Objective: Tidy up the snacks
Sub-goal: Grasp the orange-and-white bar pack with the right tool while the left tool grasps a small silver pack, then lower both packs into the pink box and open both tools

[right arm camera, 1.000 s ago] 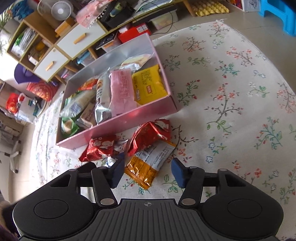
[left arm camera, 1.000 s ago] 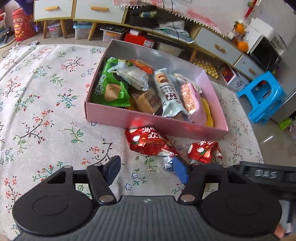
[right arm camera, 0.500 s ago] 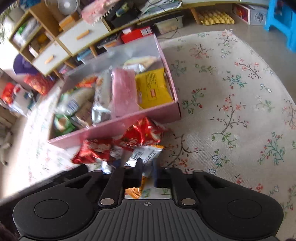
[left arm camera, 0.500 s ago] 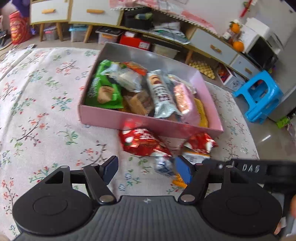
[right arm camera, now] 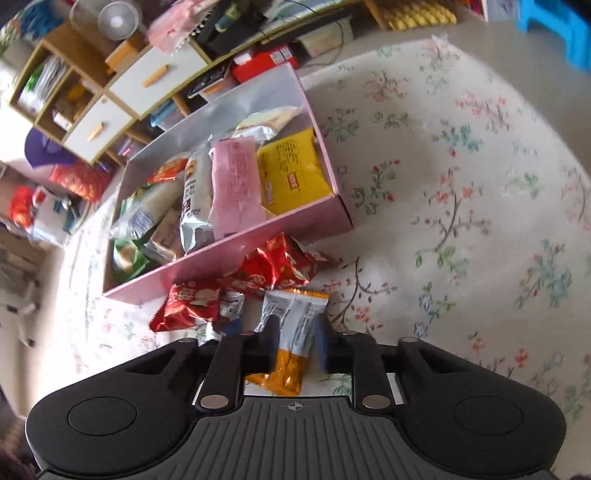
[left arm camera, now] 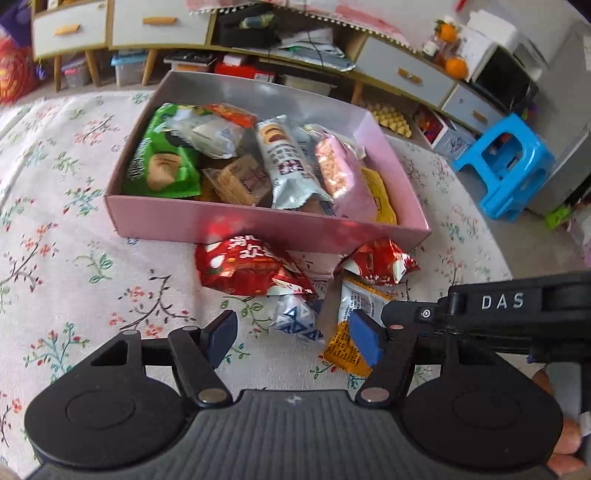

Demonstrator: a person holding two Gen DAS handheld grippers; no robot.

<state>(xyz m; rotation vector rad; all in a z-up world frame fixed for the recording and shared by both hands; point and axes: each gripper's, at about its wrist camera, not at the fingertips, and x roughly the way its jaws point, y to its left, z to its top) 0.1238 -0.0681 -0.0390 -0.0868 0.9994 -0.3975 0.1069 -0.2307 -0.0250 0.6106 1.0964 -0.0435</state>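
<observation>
A pink box (left arm camera: 258, 225) full of snack packs stands on the floral cloth. In front of it lie two red packets (left arm camera: 247, 269) (left arm camera: 376, 266), a small blue-and-white pack (left arm camera: 295, 321) and an orange-and-white packet (left arm camera: 341, 347). My left gripper (left arm camera: 293, 338) is open, its jaws closing slightly. The small pack sits just ahead of its fingertips, untouched. My right gripper (right arm camera: 295, 339) holds the orange-and-white packet (right arm camera: 295, 314) creased between both pads while its jaws are opening. The right gripper's black frame (left arm camera: 502, 301) reaches in from the right in the left wrist view.
The pink box (right arm camera: 229, 266) sits left of bare floral cloth (right arm camera: 480, 221). Beyond the table are a low cabinet with drawers (left arm camera: 402, 74), a blue stool (left arm camera: 506, 166) and a fan (right arm camera: 114, 22). Fingers of a hand (left arm camera: 561, 454) show at the lower right.
The right jaws closed onto the orange-and-white packet, then widened a little. The left gripper shifted right, nearer the loose packets, and the right gripper's frame now shows beside it.
</observation>
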